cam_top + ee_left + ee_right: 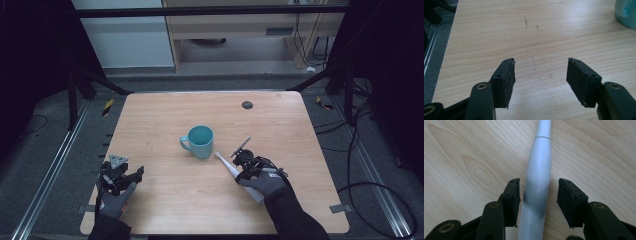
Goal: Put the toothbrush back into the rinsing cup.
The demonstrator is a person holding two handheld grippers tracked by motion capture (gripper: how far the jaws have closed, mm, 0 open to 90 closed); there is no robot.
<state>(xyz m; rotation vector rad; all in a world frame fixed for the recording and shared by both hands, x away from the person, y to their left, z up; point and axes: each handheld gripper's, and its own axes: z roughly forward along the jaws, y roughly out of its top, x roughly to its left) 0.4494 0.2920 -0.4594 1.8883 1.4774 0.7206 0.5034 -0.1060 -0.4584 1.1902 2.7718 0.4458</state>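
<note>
One pale wooden table (165,210), largest thing in sight, bearing the rest. One teal ceramic mug (200,141) upright near the middle, handle turned toward the left side, its edge also caught at the far corner of the left gripper view. One slim white plastic electric toothbrush (226,164) lying flat just right of the mug, head end pointing at it but apart from it, handle end running back under the right hand. Two grippers: right gripper (538,192) lowered over the toothbrush handle, jaws spread and straddling it, one pad seemingly touching, the other with a clear gap, nothing yet clamped; left gripper (540,72) hovering over bare wood near the left edge, jaws released and empty, well apart from mug and brush. Judging by the straddle, gripping the brush looks like the step in hand: best done by centring the handle between both pads, squeezing evenly across its thick part to avoid rolling the round body, then lifting level.
</note>
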